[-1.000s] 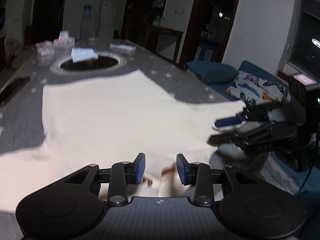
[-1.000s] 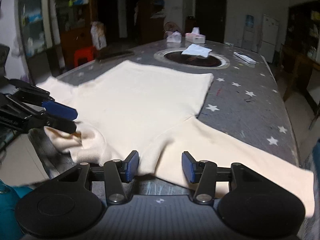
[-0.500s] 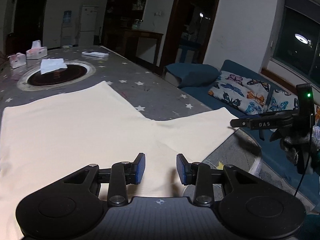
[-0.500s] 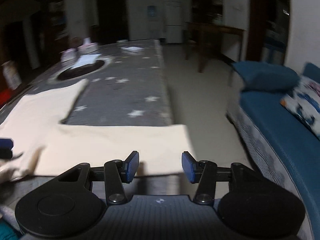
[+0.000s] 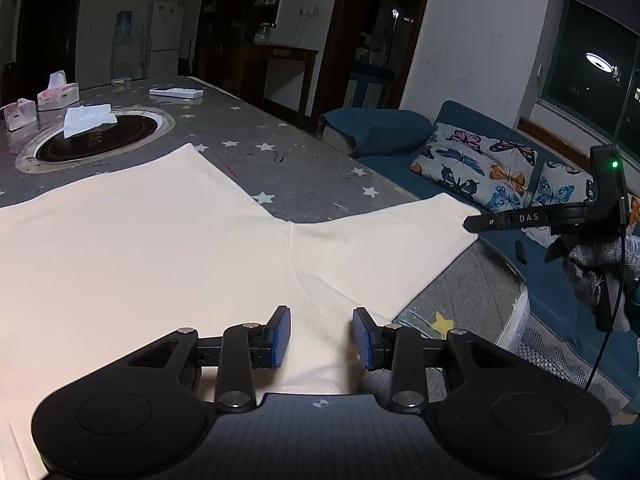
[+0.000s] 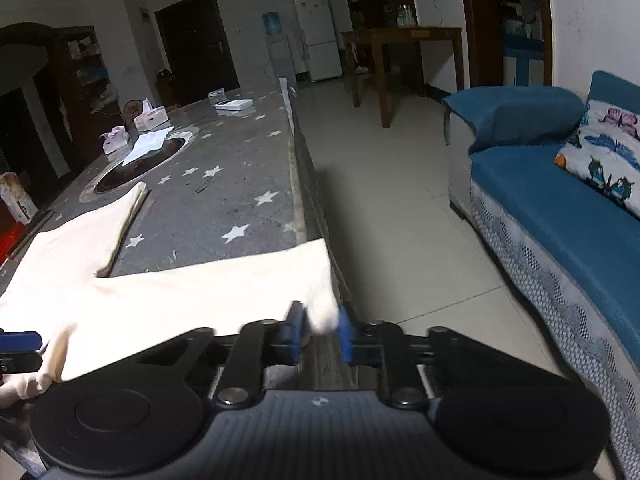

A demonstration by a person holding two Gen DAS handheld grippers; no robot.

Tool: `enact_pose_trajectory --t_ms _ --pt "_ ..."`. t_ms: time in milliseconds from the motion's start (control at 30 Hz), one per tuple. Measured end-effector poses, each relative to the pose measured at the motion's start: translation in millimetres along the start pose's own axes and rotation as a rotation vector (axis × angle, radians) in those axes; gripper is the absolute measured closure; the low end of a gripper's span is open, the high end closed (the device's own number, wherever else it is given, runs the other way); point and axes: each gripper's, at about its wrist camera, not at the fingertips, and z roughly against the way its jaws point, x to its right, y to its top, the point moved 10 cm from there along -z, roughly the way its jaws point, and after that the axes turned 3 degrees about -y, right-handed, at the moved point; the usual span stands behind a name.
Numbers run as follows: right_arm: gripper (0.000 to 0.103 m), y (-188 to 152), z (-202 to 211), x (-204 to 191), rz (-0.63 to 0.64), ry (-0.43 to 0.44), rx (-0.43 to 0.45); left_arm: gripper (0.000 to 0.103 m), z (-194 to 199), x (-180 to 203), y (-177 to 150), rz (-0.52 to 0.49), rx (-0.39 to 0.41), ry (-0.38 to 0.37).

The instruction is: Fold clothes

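While your right gripper has just been closing, its blue pads now pinch the cuff end of the cream sweater's sleeve at the desk's corner edge. Your left gripper hovers released over the sweater's shoulder region, cloth lying below the parted pads, not squeezed. That sweater lies spread flat across the star-patterned desk, one sleeve stretched toward the blue sofa. Farther along the desk you see a round inset burner with a white tissue on it, then tissue boxes beyond.
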Motion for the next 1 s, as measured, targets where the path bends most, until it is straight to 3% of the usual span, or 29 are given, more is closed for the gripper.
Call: enact_pose_trajectory --t_ms 333,600,767,1000 --pt "0.095 66.2 14.6 -31.1 0.143 0.000 0.142 0.066 0.1 3.4 2.0 -0.021 0.007 -0.002" --pt "0.095 82.0 15.6 -54.8 0.193 0.032 0.150 0.064 -8.3 12.8 -5.2 -0.065 -0.005 -0.004" --pt "0.095 110.2 44.6 -89.8 0.235 0.113 0.199 0.062 8.1 3.2 3.7 -0.018 0.044 -0.002" --pt "0.095 129.6 69.6 -183.5 0.382 0.263 0.237 0.057 57.5 -37.1 8.6 0.059 0.151 0.092"
